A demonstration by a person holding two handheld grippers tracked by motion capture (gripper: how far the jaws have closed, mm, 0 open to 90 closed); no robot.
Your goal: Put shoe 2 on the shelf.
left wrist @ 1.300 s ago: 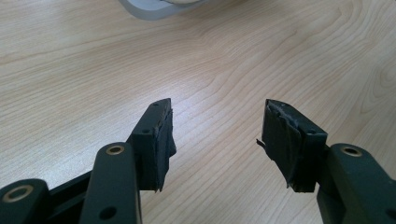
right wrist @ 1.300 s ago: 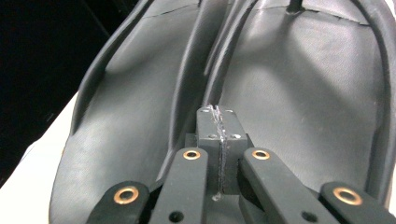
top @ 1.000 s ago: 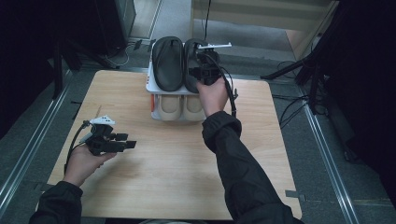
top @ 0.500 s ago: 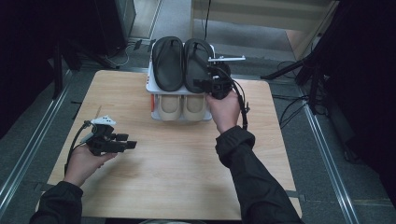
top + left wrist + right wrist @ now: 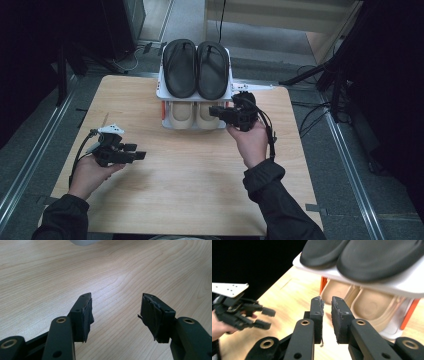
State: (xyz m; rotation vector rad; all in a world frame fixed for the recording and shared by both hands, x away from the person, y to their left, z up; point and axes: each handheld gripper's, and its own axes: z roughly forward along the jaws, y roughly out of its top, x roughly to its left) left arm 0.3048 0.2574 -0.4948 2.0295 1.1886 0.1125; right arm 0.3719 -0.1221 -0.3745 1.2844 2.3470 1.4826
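A small white two-tier shoe rack stands at the back middle of the wooden table. Two black slippers lie side by side on its top shelf, and a beige pair sits underneath. My right gripper hovers at the rack's front right, level with the lower shelf and pointing left. Its jaws have just been opening; in the right gripper view a narrow gap shows with nothing in it, and the beige slippers lie just beyond. My left gripper is open over bare wood at the left.
The rack has orange legs. Metal rails run along both sides of the table. Cables lie on the floor behind and to the right. A light wooden cabinet stands farther back.
My right gripper has come off the right black slipper on the top shelf, moved toward me and down to the rack's front right, and its jaws have parted slightly. The left hand has stayed still.
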